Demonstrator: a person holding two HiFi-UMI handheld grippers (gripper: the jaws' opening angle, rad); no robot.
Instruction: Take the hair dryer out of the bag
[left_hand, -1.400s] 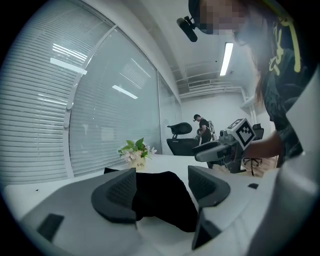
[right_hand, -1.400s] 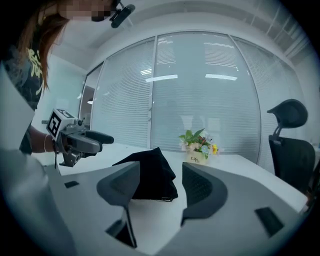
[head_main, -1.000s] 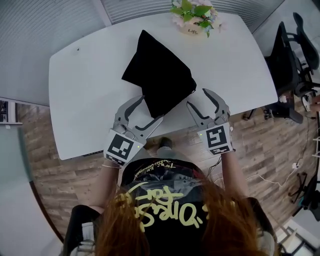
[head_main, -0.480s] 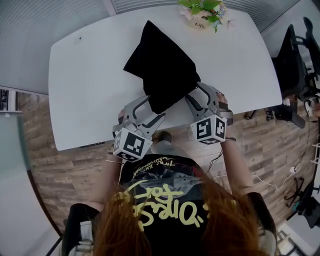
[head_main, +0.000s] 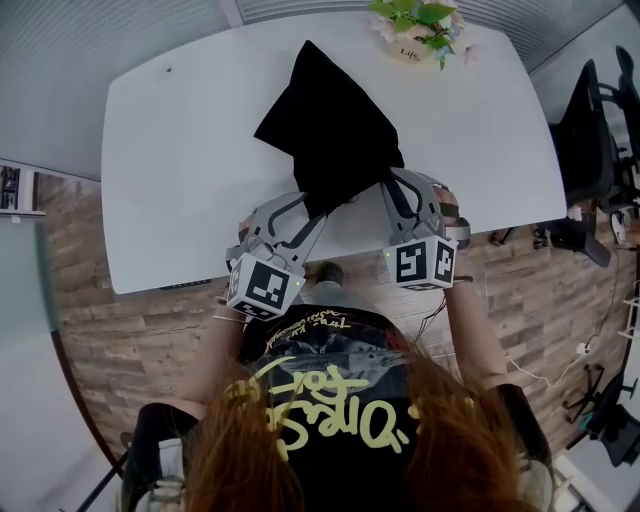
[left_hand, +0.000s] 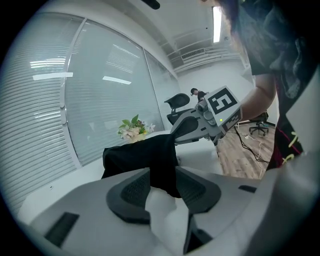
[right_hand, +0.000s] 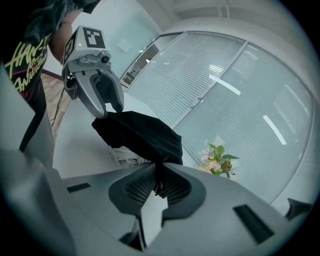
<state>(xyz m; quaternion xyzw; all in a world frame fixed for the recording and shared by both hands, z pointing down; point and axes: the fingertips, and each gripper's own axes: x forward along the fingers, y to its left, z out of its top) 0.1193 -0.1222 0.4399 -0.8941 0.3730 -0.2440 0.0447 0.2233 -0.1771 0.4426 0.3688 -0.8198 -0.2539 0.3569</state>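
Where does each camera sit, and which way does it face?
Head view: on the person's head, facing steeply down at the table and bag; hair, shirt, forearms show.
Left gripper view: on the left gripper, along its jaws, just closing on the bag; right gripper opposite.
Right gripper view: on the right gripper, along jaws just closing on the bag; left gripper opposite.
Shared: bag, flowers.

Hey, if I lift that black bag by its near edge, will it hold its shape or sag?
Probably sags: the black bag lies creased, and its edge pinches thin between the right gripper's fingers, which have just been closing on it. Possibly unevenly weighted: a white object shows under the raised edge and could slide out.
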